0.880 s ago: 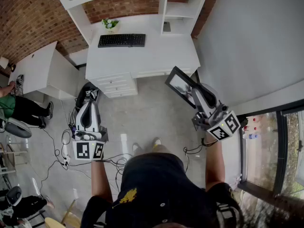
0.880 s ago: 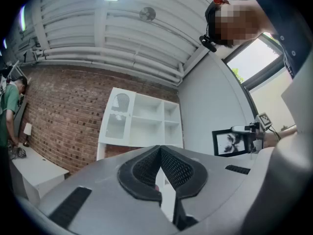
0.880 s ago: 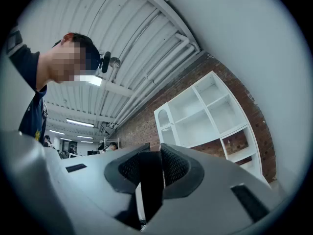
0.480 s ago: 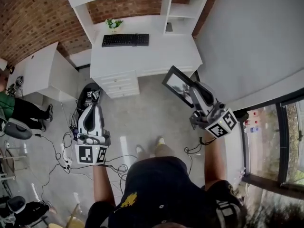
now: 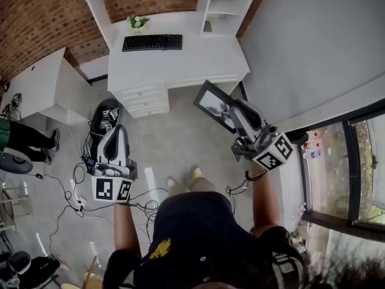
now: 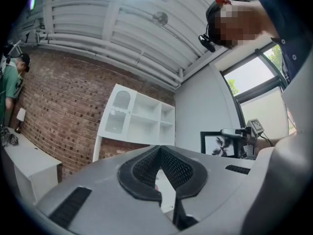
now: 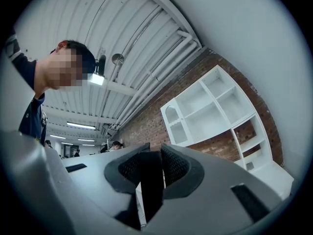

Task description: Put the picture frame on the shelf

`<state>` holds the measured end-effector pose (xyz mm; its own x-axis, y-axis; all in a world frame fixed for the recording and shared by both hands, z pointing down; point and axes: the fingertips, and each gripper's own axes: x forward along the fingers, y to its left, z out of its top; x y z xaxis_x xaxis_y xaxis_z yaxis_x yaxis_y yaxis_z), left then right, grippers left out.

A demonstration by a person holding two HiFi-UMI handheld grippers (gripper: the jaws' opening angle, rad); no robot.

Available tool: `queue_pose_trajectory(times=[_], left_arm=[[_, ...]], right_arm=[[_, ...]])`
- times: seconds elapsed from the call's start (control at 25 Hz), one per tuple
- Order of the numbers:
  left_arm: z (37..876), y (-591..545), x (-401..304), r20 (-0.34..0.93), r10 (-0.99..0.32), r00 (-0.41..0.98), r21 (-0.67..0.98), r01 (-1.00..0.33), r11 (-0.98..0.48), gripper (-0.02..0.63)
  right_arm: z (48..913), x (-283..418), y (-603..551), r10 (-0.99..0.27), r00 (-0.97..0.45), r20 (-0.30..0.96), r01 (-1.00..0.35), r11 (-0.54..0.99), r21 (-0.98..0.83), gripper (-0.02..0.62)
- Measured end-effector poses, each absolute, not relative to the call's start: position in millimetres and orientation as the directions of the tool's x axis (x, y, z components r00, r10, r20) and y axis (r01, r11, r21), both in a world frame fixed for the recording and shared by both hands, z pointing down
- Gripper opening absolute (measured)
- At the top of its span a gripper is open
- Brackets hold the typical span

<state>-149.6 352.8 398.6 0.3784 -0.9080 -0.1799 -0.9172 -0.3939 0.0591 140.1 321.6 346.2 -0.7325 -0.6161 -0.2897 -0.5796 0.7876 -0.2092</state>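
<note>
1. The right gripper (image 5: 231,109) has its pads closed on one edge of the picture frame (image 5: 212,101). In the right gripper view the frame's dark edge (image 7: 150,180) fills the gap between the two ribbed pads (image 7: 174,164).
2. The picture frame is black-rimmed and hangs tilted in the air over the grey floor (image 5: 180,143), just in front of the right corner of the white desk (image 5: 180,65). It is well apart from the shelf (image 5: 224,9), the white unit of open compartments that stands on the desk against the brick wall (image 5: 42,17).
3. In the left gripper view the frame (image 6: 217,145) faces the camera. Its white picture carries a dark, leafy shape and no lettering that can be read.
4. The left gripper (image 5: 113,131) holds nothing. Its pads (image 6: 142,168) meet at their tips, and only the room shows below them.
5. The only markings that can be made out are the black-and-white square codes on the left marker cube (image 5: 113,189) and the right marker cube (image 5: 272,152) — patterns, not words.
6. On the desk lie a black keyboard (image 5: 152,42), its key legends too small to read, and behind it a small potted plant (image 5: 137,21).
7. Cables (image 5: 77,182) trail over the floor at the left, near a seated person in green (image 5: 13,138).
</note>
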Motion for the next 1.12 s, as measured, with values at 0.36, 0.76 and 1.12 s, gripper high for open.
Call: queue_pose_trajectory(times=[0.36, 0.76, 1.12], left_arm=[[399, 334, -108, -0.153, -0.914, 0.375, 0.008, -0.925, -0.38, 0.017], [404, 294, -53, -0.131, -0.94, 0.315, -0.027, -0.949, -0.314, 0.017], [412, 285, -42, -0.109, -0.947, 0.301, -0.045, -0.953, -0.298, 0.017]], right_arm=[[344, 185, 303, -0.603, -0.739, -0.301, -0.564, 0.798, -0.214, 0.064], [360, 252, 253, -0.605, -0.747, -0.275, -0.578, 0.796, -0.181, 0.064], [376, 260, 233, -0.592, -0.757, -0.278, -0.556, 0.806, -0.202, 0.064]])
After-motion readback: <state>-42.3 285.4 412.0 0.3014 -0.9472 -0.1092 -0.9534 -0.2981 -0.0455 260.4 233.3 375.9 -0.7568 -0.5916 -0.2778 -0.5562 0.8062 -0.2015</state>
